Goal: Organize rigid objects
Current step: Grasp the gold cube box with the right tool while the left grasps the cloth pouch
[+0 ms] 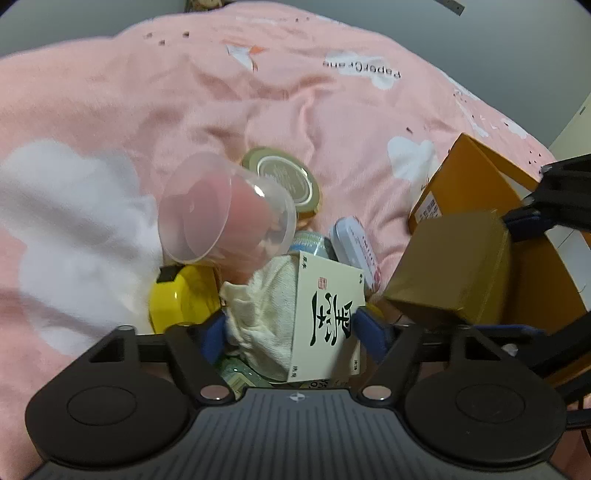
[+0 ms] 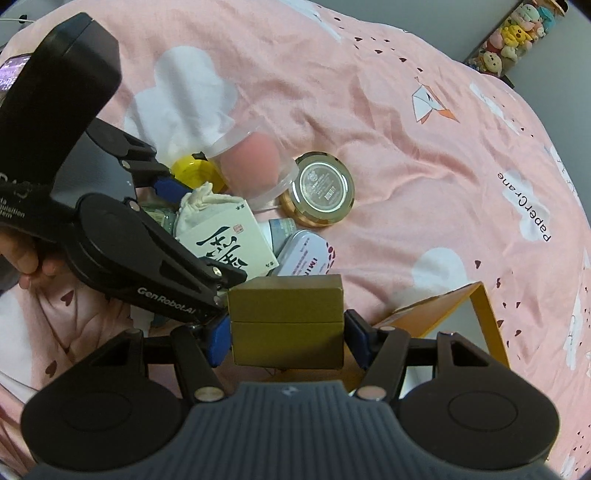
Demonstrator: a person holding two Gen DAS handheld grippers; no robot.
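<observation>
Right tongs (image 2: 284, 334) clamp one gold box (image 2: 286, 319); left tongs (image 1: 295, 330) straddle one white carton (image 1: 325, 325).

"papercrane" on the pink bedspread (image 2: 523, 206); "genrobot.ai" on the left claw (image 2: 177, 192).

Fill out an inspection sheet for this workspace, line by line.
Surface: pink bedspread, rumpled.
Job's things: gold box in the right gripper; orange box open beside it.
Clutter: white box, cloth pouch, clear cup, round tin, yellow case, flat tin, piled together.
Grippers: left gripper straddles the white box and pouch.
Cables: nothing seen.
Surroundings: plush toys.
</observation>
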